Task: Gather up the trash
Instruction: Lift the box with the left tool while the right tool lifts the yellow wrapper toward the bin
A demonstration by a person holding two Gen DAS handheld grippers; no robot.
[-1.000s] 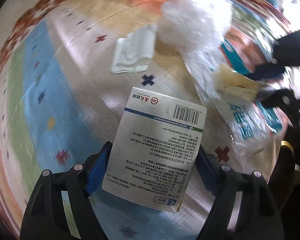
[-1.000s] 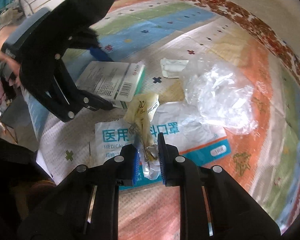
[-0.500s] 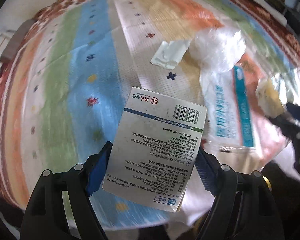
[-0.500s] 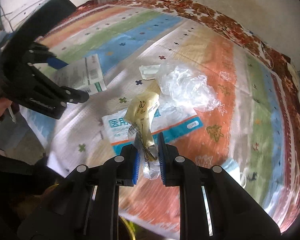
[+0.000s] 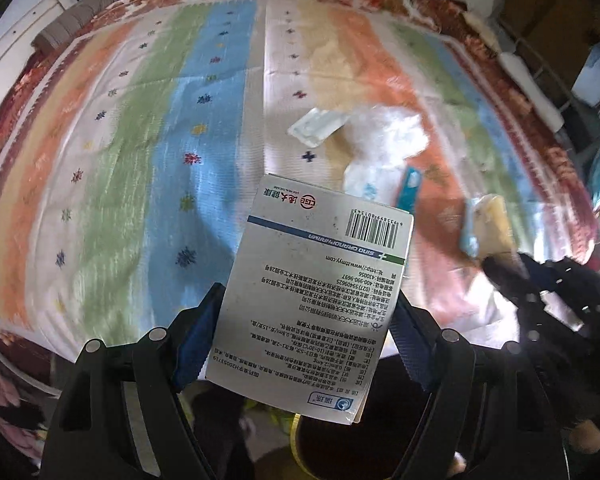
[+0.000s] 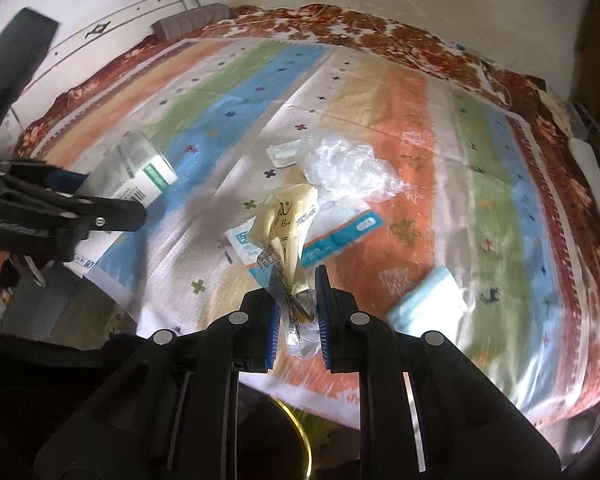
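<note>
Striped bedspread fills the view, with a crumpled clear bag and a flat blue-and-white packet lying on it, not yet collected. Left gripper clamps the white medicine box by its side edges, clear of the bed. Right gripper pinches a yellow wrapper by its twisted tail, so it dangles freely, probably for dropping in a bin.

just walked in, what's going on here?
A person is clearing trash off a striped bedspread with tongs in each hand. The left tongs grip a white medicine box; the right tongs pinch a crumpled yellowish wrapper. Both are held above the bed. Still lying on it: a clear plastic bag, a blue-and-white mask packet and a small white packet.
</note>
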